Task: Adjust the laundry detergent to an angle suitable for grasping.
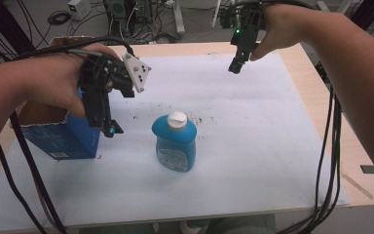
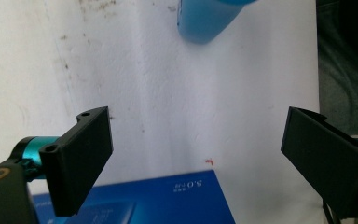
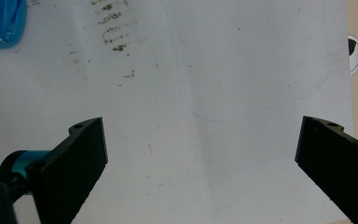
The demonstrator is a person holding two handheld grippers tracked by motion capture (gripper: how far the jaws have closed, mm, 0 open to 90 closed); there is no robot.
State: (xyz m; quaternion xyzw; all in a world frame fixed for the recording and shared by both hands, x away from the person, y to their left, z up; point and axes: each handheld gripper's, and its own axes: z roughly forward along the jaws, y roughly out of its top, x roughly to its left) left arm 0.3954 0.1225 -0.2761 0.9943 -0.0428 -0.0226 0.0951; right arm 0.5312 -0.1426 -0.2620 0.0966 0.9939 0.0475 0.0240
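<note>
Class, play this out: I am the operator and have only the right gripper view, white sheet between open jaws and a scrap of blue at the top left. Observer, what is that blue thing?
Observer: A blue bottle with a white cap, standing upright mid-table.
Operator: Where is my other gripper?
Observer: The left gripper hangs beside an open blue box, left of the bottle.
Operator: Is it holding anything?
Observer: No; in the left gripper view its jaws stand wide apart over the white sheet.
</note>
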